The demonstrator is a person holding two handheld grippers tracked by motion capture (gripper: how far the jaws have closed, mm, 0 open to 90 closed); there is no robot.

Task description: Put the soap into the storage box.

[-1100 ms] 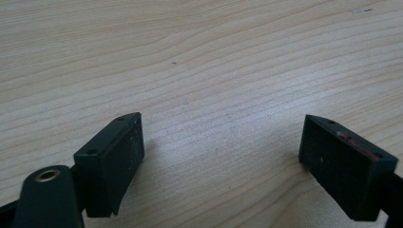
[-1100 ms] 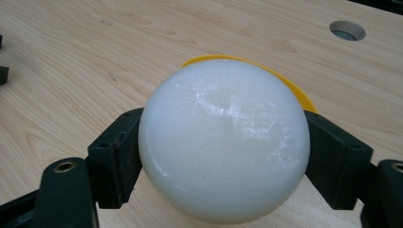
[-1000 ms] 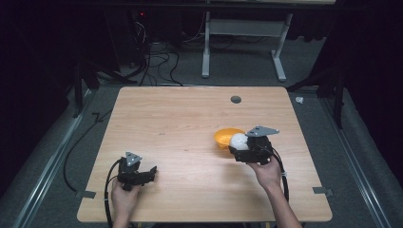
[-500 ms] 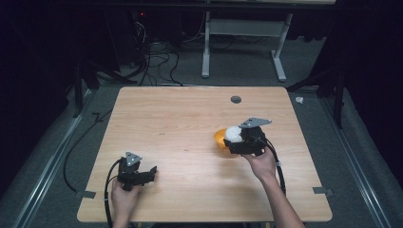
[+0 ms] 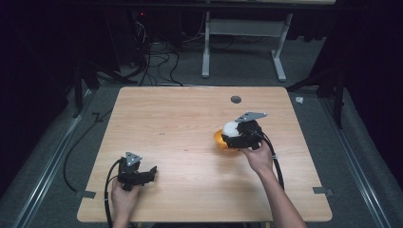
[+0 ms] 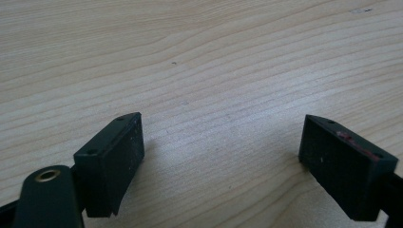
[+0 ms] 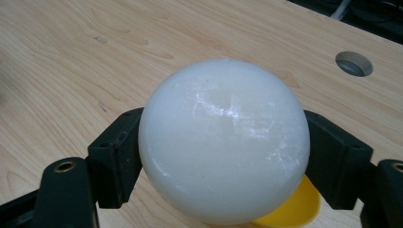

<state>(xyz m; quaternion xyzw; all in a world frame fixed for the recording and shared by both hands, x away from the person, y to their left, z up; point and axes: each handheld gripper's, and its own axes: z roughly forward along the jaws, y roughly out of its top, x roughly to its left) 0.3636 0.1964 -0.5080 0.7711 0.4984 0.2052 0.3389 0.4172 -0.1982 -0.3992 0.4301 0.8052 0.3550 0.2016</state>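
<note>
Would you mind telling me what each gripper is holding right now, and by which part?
The right gripper clamps the white ball across its widest sides. The left gripper is open, holding nothing.

White ball (image 7: 223, 140) clamped in right tool (image 7: 223, 156), above yellow bowl (image 7: 290, 209).

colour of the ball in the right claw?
White, slightly translucent ball; the right gripper view shows it best.

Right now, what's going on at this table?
A person works two handheld grippers at a wooden table. The right gripper is shut on a white ball, holding it just above a yellow bowl. The left gripper rests open near the table's front left, holding nothing.
</note>
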